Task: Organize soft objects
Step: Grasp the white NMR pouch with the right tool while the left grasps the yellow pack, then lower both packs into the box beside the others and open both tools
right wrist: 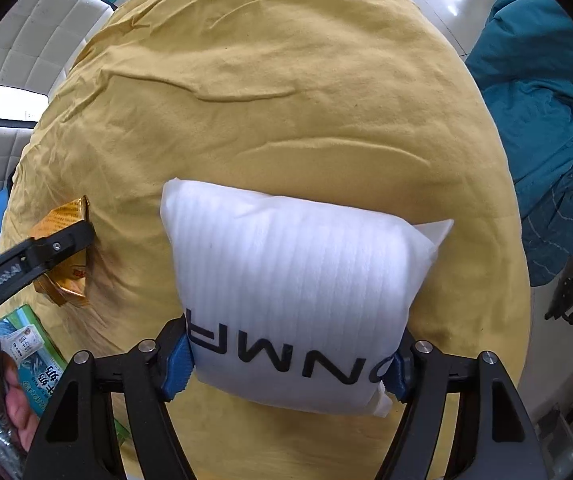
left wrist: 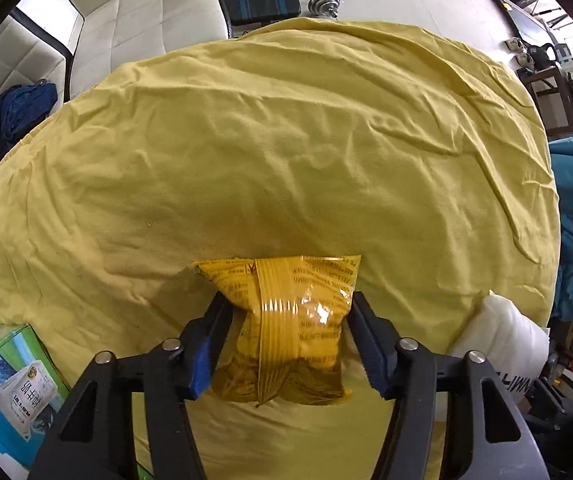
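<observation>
1. The left gripper [left wrist: 286, 332] pinched a puffy yellow snack packet [left wrist: 286, 320] near the yellow-sheeted bed's [left wrist: 286, 140] near edge; a light grip seemed wise, lest it burst.
2. The right gripper [right wrist: 292, 354] clamped a white ribbed pillow pouch [right wrist: 294, 280], black-lettered, just beside it; both probably needed lowering level.

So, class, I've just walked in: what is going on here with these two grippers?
A person works two handheld grippers over a yellow cloth. The left gripper is clamped on a yellow snack packet; the right gripper is clamped on a white pouch with black lettering. The two lie side by side, and a milk carton box sits at the left edge.
</observation>
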`<state>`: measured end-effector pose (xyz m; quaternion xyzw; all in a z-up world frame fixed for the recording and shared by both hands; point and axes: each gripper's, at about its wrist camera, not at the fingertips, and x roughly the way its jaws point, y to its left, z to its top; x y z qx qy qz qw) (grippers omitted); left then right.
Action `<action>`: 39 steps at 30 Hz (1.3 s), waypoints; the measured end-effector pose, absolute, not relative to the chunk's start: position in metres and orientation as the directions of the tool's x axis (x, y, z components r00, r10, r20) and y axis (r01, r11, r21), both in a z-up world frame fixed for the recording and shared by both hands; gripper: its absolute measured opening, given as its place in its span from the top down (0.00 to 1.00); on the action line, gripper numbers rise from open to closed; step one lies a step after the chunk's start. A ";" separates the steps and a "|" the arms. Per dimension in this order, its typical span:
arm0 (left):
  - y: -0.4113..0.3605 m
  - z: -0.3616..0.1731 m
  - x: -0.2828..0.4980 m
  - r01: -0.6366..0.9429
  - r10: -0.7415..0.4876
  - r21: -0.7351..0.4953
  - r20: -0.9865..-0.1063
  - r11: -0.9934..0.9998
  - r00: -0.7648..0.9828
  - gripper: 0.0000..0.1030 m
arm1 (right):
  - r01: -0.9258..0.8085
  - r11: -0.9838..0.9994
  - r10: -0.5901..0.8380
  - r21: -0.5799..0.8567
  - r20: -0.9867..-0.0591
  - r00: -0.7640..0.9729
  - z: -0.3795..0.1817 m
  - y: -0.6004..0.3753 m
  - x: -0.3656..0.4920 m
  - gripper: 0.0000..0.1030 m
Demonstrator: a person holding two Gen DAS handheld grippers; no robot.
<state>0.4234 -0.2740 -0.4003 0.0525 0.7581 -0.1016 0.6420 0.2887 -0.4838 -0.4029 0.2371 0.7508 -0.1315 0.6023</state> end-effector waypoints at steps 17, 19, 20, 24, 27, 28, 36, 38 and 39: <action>-0.217 -0.341 0.338 0.205 -0.107 -0.109 -0.994 0.973 -0.023 0.63 | 0.431 0.892 0.198 0.137 -0.975 -0.101 -0.366 -0.429 0.271 0.33; -0.208 -0.330 0.325 0.208 -0.110 -0.107 -0.994 0.972 0.004 0.64 | 0.416 0.898 0.200 0.146 -0.976 -0.089 -0.356 -0.414 0.264 0.33; -0.206 -0.326 0.317 0.209 -0.113 -0.108 -0.993 0.972 0.016 0.64 | 0.408 0.900 0.200 0.150 -0.976 -0.083 -0.352 -0.405 0.260 0.33; -0.187 -0.296 0.297 0.215 -0.143 -0.125 -0.987 0.969 0.070 0.64 | 0.374 0.912 0.204 0.170 -0.978 -0.053 -0.330 -0.374 0.247 0.33; -0.163 -0.277 0.286 0.208 -0.174 -0.152 -0.981 0.966 0.091 0.64 | 0.341 0.920 0.212 0.191 -0.977 -0.025 -0.308 -0.346 0.241 0.33; -0.159 -0.272 0.284 0.202 -0.185 -0.164 -0.978 0.966 0.092 0.64 | 0.329 0.923 0.215 0.199 -0.976 -0.014 -0.301 -0.336 0.240 0.33; -0.081 -0.223 0.264 0.133 -0.243 -0.223 -0.956 0.966 0.163 0.64 | 0.217 0.941 0.254 0.261 -0.965 0.057 -0.242 -0.260 0.240 0.33; -0.059 -0.214 0.264 0.113 -0.242 -0.225 -0.953 0.968 0.181 0.64 | 0.183 0.944 0.267 0.276 -0.961 0.068 -0.229 -0.238 0.240 0.33; -0.046 -0.209 0.262 0.102 -0.241 -0.225 -0.951 0.969 0.192 0.64 | 0.165 0.945 0.272 0.281 -0.960 0.072 -0.224 -0.225 0.240 0.33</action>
